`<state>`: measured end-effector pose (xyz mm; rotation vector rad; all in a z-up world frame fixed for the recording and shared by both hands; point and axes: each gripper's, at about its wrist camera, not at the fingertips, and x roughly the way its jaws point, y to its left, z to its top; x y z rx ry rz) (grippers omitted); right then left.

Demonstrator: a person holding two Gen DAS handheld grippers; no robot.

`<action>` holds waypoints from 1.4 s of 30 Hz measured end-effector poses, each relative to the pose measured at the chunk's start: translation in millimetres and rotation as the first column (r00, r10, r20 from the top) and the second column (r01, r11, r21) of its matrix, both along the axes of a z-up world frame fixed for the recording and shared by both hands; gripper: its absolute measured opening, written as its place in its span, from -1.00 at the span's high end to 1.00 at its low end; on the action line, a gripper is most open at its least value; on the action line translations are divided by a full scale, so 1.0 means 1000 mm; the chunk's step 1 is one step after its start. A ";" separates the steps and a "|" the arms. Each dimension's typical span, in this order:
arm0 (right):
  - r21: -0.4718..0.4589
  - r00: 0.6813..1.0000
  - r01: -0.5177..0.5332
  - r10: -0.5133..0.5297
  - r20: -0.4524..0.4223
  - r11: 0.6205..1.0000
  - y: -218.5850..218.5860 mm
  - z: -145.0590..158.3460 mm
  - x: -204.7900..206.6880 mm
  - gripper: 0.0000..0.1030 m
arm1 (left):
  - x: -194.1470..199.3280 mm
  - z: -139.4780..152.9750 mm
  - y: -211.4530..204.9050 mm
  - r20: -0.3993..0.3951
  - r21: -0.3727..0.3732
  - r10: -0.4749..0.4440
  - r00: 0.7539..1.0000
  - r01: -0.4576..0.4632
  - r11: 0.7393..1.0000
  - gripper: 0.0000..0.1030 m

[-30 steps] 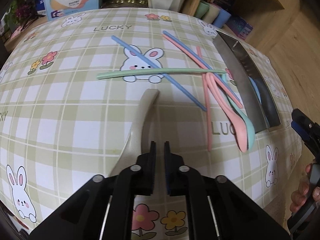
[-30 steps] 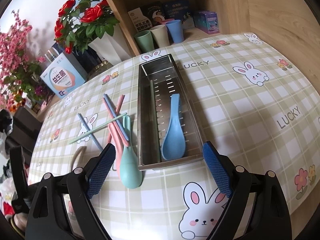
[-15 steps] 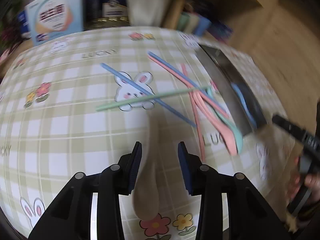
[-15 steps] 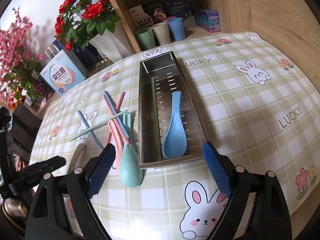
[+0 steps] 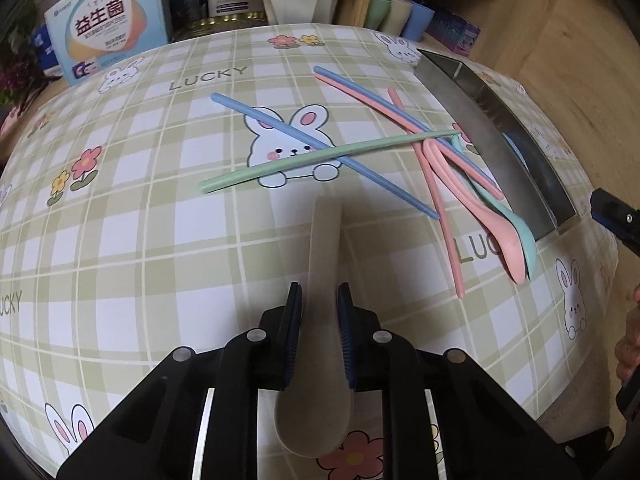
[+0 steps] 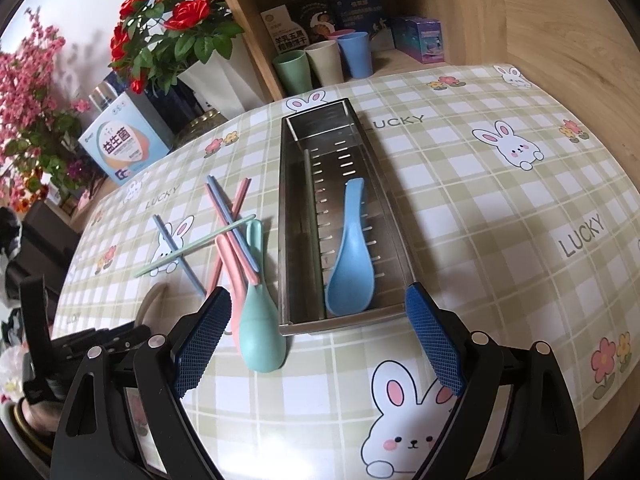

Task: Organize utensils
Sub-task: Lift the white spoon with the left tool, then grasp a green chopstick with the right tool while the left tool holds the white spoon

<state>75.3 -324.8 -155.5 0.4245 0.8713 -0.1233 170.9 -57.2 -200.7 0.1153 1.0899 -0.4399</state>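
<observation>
My left gripper (image 5: 319,300) is shut on a beige spoon (image 5: 324,248), its pads on both sides of the handle near the bowl. The spoon's handle also shows in the right wrist view (image 6: 154,298). Blue, pink and green chopsticks (image 5: 332,156) lie crossed on the tablecloth. A pink spoon (image 5: 496,228) and a green spoon (image 6: 258,320) lie beside a steel utensil tray (image 6: 400,248) that holds a blue spoon (image 6: 352,256). My right gripper (image 6: 318,332) is open and empty, just before the tray's near end.
Cups (image 6: 326,62), boxes and a flower pot (image 6: 212,76) stand on the shelf behind the table. A box with Chinese print (image 5: 106,20) stands at the far left edge. The table's front edge is close under both grippers.
My left gripper opened from shut, moved over the beige spoon and closed on its handle. The right gripper stayed open and almost still.
</observation>
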 end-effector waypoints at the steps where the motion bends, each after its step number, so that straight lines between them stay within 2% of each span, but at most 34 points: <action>1: -0.001 1.000 -0.004 0.004 0.000 1.000 0.001 0.000 0.000 -0.67 | 0.000 0.000 0.002 0.001 -0.006 0.013 1.000 -0.013 1.000 0.66; 7: -0.007 1.000 -0.022 0.022 0.001 1.000 0.004 -0.001 0.000 -0.66 | -0.008 0.003 0.023 -0.007 -0.080 0.119 0.993 -0.119 0.990 0.67; 11: -0.022 0.998 -0.063 0.064 0.008 0.998 0.011 0.001 0.005 -0.65 | -0.016 0.010 0.037 0.020 -0.100 0.165 0.986 -0.162 0.982 0.67; 16: -0.068 0.983 -0.185 0.186 0.008 0.980 0.029 0.009 0.021 -0.34 | -0.019 0.012 0.050 0.037 -0.118 0.196 0.980 -0.191 0.974 0.67; 19: -0.171 0.944 -0.327 0.329 -0.013 0.930 0.052 0.014 0.040 -0.15 | -0.019 0.008 0.058 0.027 -0.125 0.211 0.977 -0.206 0.970 0.67; 21: -0.254 0.894 -0.445 0.443 -0.069 0.859 0.073 0.013 0.060 -0.06 | -0.019 0.005 0.062 0.019 -0.130 0.218 0.976 -0.214 0.968 0.67; 24: -0.305 0.826 -0.562 0.544 -0.149 0.769 0.097 0.007 0.087 0.02 | -0.019 0.004 0.068 0.017 -0.132 0.229 0.973 -0.224 0.966 0.67; 25: -0.314 0.811 -0.582 0.561 -0.164 0.750 0.102 0.006 0.094 0.03 | -0.020 0.003 0.070 0.017 -0.131 0.234 0.972 -0.230 0.964 0.67; 28: -0.365 0.750 -0.658 0.615 -0.242 0.659 0.126 -0.004 0.121 0.12 | -0.019 0.001 0.076 0.016 -0.132 0.246 0.969 -0.242 0.961 0.67; 31: -0.387 0.720 -0.691 0.626 -0.300 0.610 0.141 -0.013 0.138 0.26 | -0.018 -0.002 0.080 0.016 -0.142 0.254 0.967 -0.250 0.958 0.67; 35: -0.378 0.650 -0.759 0.649 -0.395 0.529 0.159 -0.028 0.155 0.28 | -0.018 -0.002 0.081 0.018 -0.149 0.252 0.968 -0.246 0.958 0.67; 38: -0.365 0.620 -0.784 0.654 -0.433 0.502 0.164 -0.034 0.163 0.28 | -0.017 -0.003 0.083 0.014 -0.166 0.253 0.967 -0.248 0.955 0.67; 42: -0.324 0.613 -0.790 0.665 -0.428 0.520 0.167 -0.036 0.171 0.28 | -0.017 -0.003 0.085 0.010 -0.178 0.257 0.966 -0.251 0.951 0.67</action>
